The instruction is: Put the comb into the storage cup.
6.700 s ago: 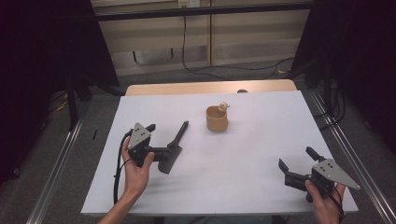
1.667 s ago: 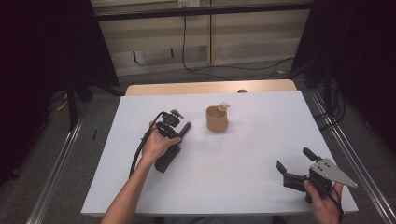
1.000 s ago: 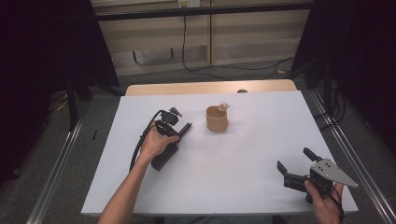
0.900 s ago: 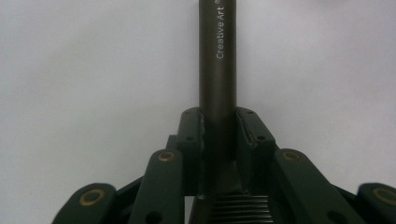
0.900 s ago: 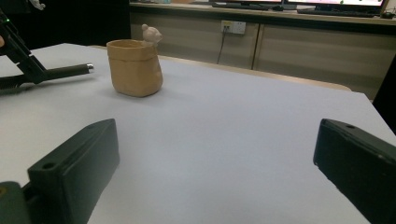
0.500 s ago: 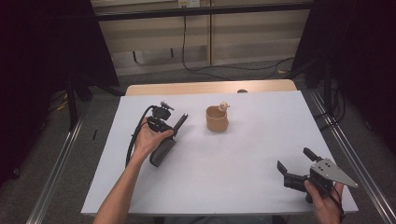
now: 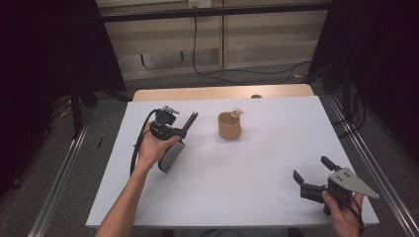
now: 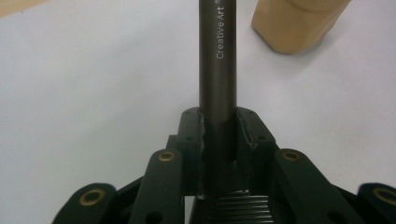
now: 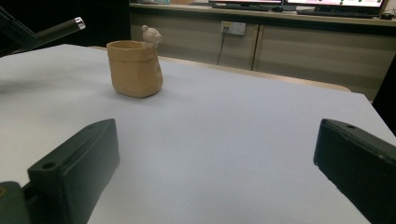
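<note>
A: So, what does the left gripper view give that the high view doesn't?

B: Lettering. The brush (image 8: 218, 60) handle reads "Creative Art", and you see the left claw (image 8: 219, 128) clamped tight on that dark handle, pads pressing both sides. From above, the left claw (image 7: 170, 129) is a dark lump in the hand (image 7: 153, 148) with the brush (image 7: 179, 140) running through it.

A: And the high view's own share?

B: The whole brush: its thin end points up and away toward the pot (image 7: 230, 125), and its wide grey end hangs low, near the table (image 7: 257, 182). I can't tell if that end touches the table. You also see that the pot stands apart from the brush, to its right.

A: The right claw?

B: Wide open, holding nothing. In the high view the right claw (image 7: 310, 174) sits at the near right corner of the table, well apart from the pot. Its own view shows both jaws spread with bare table between them, the pot (image 9: 134, 67) farther off with a small figure on its rim, and the metal tip of the brush (image 9: 60, 29) at upper left.
</note>
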A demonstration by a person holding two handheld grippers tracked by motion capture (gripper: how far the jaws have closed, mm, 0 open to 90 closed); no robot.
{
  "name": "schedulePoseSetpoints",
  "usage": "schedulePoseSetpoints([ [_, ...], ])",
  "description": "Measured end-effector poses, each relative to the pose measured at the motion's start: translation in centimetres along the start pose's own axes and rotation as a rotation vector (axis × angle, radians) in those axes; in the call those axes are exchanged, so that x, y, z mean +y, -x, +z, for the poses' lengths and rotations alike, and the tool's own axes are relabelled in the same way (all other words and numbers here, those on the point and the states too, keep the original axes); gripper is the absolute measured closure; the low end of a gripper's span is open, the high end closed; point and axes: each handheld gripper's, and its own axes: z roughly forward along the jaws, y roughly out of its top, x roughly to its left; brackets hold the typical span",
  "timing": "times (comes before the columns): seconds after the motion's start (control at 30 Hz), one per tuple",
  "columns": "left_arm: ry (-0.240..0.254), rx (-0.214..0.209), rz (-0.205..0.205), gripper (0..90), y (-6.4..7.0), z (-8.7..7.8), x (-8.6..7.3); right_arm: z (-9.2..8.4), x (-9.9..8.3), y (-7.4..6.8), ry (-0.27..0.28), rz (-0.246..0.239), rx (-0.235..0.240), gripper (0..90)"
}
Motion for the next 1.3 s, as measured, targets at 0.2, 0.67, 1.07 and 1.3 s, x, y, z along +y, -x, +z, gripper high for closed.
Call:
schedulePoseSetpoints([
  [0.2,0.05,-0.011,0.006,73.2,0.1,-1.0,-0.3,0.0,0.0,-0.1,0.004,0.003,0.002,0.0],
  [0.67,0.151,-0.021,0.05,73.2,0.4,-3.4,-1.2,0.0,0.0,-0.1,0.002,0.0,0.004,0.0],
  [1.07,0.167,-0.097,0.145,73.2,2.2,-3.5,-1.3,0.0,0.0,0.1,0.0,0.026,0.015,0.0],
  [1.3,0.162,-0.121,0.177,73.2,3.0,-3.9,-1.2,0.0,0.0,0.1,-0.009,0.01,0.035,0.0],
])
